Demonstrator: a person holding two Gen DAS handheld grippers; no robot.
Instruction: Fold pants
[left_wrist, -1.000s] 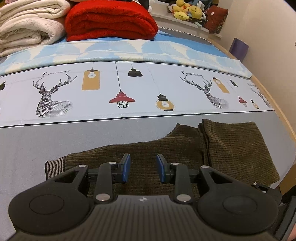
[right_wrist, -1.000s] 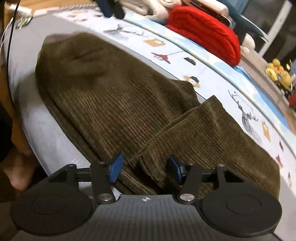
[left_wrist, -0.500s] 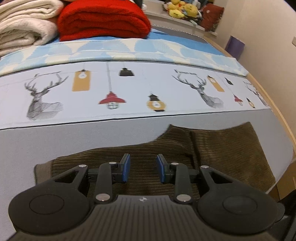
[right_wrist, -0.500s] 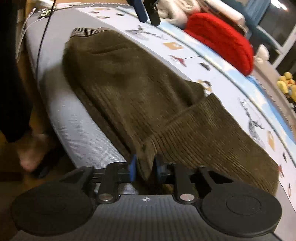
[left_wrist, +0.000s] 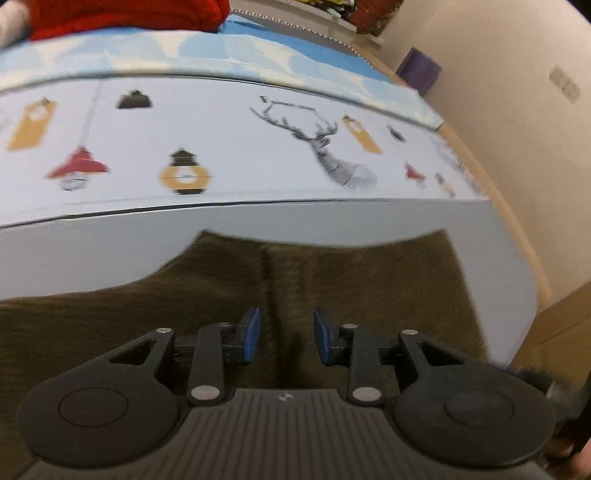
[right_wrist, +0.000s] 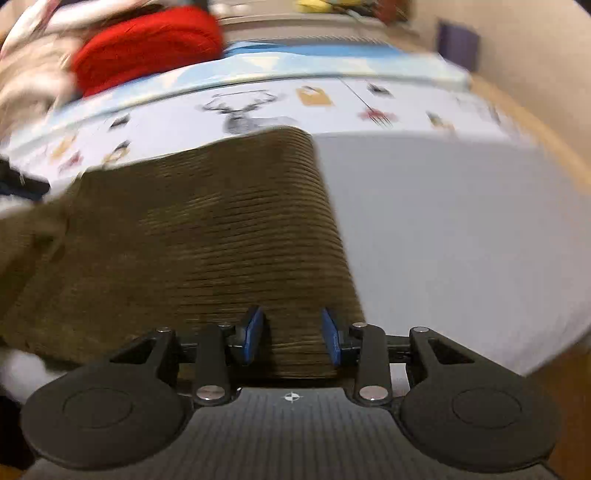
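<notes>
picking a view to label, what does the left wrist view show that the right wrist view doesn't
Only the left wrist view: the lengthwise seam in the pants, and the round yellow lantern print. Only the right wrist view: the pants' straight right edge beside bare grey sheet. Both: olive corduroy pants, red blanket, deer print, and an open claw over the cloth, left claw and right claw.

Black gripper (left_wrist: 284, 334), blue fingers (left_wrist: 251, 334)
</notes>
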